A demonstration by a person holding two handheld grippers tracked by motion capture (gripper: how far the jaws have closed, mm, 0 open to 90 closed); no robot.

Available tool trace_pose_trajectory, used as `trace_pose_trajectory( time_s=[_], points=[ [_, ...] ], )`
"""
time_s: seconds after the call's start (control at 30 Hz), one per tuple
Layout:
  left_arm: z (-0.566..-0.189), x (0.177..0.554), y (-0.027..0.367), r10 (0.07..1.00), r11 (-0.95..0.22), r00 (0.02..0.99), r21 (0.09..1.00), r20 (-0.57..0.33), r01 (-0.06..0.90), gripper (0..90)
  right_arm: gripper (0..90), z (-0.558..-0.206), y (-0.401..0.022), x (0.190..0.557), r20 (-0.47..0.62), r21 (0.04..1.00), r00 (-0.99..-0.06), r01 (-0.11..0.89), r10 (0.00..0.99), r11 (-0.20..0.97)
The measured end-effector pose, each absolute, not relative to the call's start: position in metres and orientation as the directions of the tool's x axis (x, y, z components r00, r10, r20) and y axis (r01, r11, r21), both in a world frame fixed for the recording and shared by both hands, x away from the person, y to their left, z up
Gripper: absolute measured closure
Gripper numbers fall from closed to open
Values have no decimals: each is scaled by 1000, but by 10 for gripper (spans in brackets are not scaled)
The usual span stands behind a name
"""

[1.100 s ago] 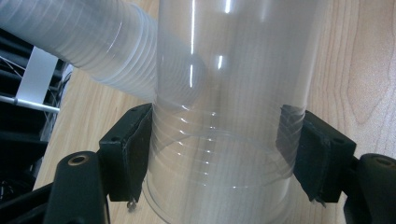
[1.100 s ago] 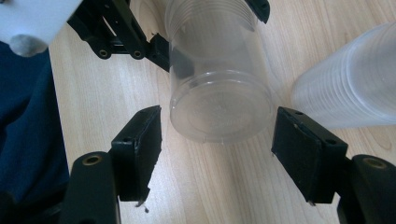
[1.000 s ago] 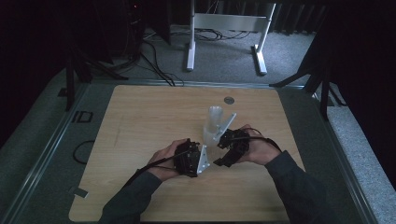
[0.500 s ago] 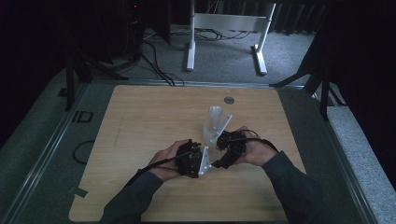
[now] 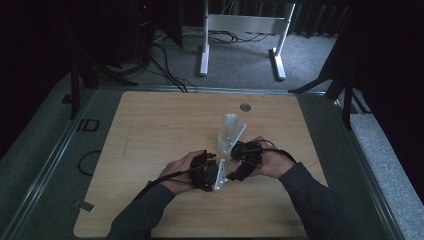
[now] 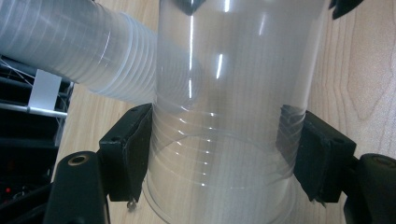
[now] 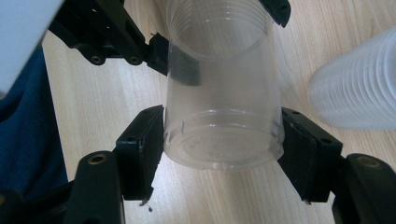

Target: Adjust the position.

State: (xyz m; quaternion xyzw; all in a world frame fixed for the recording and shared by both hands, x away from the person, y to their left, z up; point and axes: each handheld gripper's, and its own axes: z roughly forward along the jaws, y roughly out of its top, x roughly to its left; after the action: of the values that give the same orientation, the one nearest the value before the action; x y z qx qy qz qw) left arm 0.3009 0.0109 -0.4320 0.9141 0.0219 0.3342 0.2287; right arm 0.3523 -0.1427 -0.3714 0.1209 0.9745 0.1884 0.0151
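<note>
A single clear plastic cup (image 6: 224, 70) lies level just above the table, held at both ends. My left gripper (image 6: 219, 158) is shut on its wide rim end, pads pressing both sides. My right gripper (image 7: 222, 149) has just been closing its jaws, and its pads now touch the cup (image 7: 219, 93) at the base end. The left gripper's fingers (image 7: 154, 51) show at the cup's far end. In the high view the left gripper (image 5: 209, 169) and right gripper (image 5: 241, 156) meet at mid-table. A stack of clear cups (image 5: 230, 125) stands just behind them.
The wooden table (image 5: 150, 130) has a small round metal disc (image 5: 245, 107) near its far edge. A white metal stand (image 5: 240, 25) and cables lie on the floor beyond. A blue sleeve (image 7: 23, 140) shows beside the right gripper.
The right hand has shifted slightly toward the left gripper. The left hand and the stack of cups have stayed in place.
</note>
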Motion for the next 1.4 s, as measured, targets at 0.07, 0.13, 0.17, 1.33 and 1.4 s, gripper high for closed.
trace_pose_trajectory(
  time_s=[0.07,0.13,0.17,1.33,1.4],
  points=[
    [-430,301,11,171,-905,771,406,613,-123,287,351,-372,-142,353,15,369,-970,231,243,900],
    [-430,300,10,159,-912,767,391,621,-127,287,351,-373,-141,353,19,365,-970,234,244,901],
    [-430,300,10,158,-913,765,388,624,-128,287,351,-374,-141,353,20,361,-969,237,246,902],
    [-435,297,8,138,-922,732,355,668,-151,245,412,-379,-138,354,20,347,-971,230,238,909],
    [-435,298,8,146,-921,730,361,667,-146,223,412,-380,-138,354,20,346,-972,228,236,910]
  ],
)
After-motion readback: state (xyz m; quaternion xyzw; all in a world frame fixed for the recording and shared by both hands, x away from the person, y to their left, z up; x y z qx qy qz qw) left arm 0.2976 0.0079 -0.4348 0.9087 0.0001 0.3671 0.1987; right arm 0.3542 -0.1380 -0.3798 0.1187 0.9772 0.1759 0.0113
